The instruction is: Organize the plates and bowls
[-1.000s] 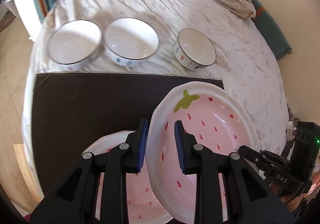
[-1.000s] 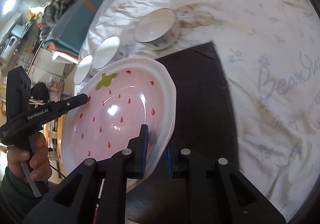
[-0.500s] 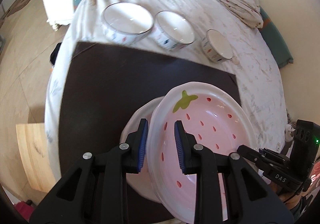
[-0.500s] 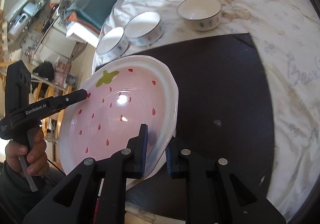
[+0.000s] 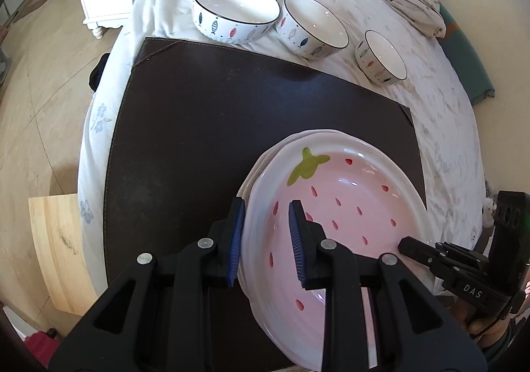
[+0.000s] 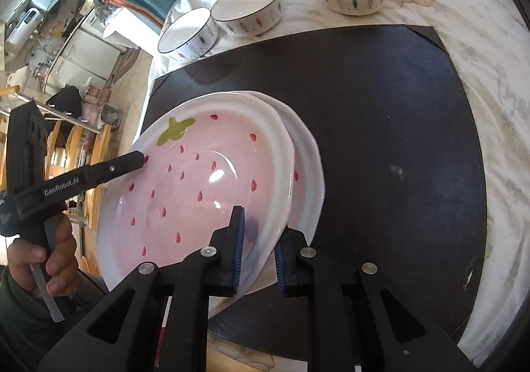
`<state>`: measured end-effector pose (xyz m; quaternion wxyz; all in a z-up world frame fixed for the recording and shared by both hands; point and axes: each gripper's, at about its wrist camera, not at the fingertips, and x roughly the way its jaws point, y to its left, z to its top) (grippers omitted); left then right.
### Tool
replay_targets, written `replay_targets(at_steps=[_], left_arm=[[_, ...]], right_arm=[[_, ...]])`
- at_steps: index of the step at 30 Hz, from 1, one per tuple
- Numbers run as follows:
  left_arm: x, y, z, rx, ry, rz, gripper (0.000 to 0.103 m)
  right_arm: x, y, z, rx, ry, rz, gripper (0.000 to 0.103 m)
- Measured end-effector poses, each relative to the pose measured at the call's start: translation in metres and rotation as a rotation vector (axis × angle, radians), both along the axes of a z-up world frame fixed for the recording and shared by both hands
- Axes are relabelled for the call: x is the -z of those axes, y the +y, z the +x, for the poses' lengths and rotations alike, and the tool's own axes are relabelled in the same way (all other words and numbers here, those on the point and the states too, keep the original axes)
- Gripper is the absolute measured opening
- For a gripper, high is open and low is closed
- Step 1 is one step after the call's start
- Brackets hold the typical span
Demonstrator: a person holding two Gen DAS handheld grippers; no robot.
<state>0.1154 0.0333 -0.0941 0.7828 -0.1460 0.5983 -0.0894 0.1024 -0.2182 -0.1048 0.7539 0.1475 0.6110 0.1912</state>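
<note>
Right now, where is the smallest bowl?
In the left wrist view the smallest bowl sits upper right on the white cloth, beyond the dark mat, rightmost of three bowls.

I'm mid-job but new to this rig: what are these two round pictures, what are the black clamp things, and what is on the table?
Each picture comes from a fisheye camera on a hand-held gripper, looking along its fingers; a person holds one per hand. The left gripper and the right gripper are each shut on opposite rim edges of the strawberry plate, held just over a second plate on the dark mat. Three white fish-pattern bowls stand in a row beyond the mat on the tablecloth. A hand shows in the right view.
</note>
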Motion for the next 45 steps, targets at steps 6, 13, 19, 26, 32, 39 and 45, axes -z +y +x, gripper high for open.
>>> replay_targets(at_steps=[6, 13, 19, 26, 32, 39, 45], left_arm=[[0.003, -0.002, 0.004, -0.001, 0.005, 0.003, 0.022], [0.011, -0.005, 0.008, 0.007, 0.011, 0.037, 0.022], [0.012, -0.008, 0.010, 0.014, 0.007, 0.070, 0.022], [0.024, -0.006, 0.010, 0.011, 0.038, 0.088, 0.022], [0.029, -0.010, 0.006, 0.029, 0.038, 0.112, 0.023], [0.034, -0.016, 0.005, 0.060, 0.039, 0.132, 0.034], [0.037, -0.016, 0.006, 0.062, 0.053, 0.112, 0.036]], right_arm=[[0.004, -0.004, -0.002, 0.008, 0.008, -0.003, 0.018], [0.010, -0.002, 0.001, 0.013, 0.027, -0.008, 0.019], [0.023, -0.002, 0.003, 0.036, 0.073, 0.002, 0.021], [0.026, 0.001, 0.002, 0.025, 0.077, -0.012, 0.020], [0.027, 0.000, 0.002, 0.039, 0.081, -0.020, 0.020], [0.027, -0.003, 0.002, 0.052, 0.088, -0.007, 0.020], [0.026, -0.003, 0.002, 0.044, 0.097, 0.003, 0.023]])
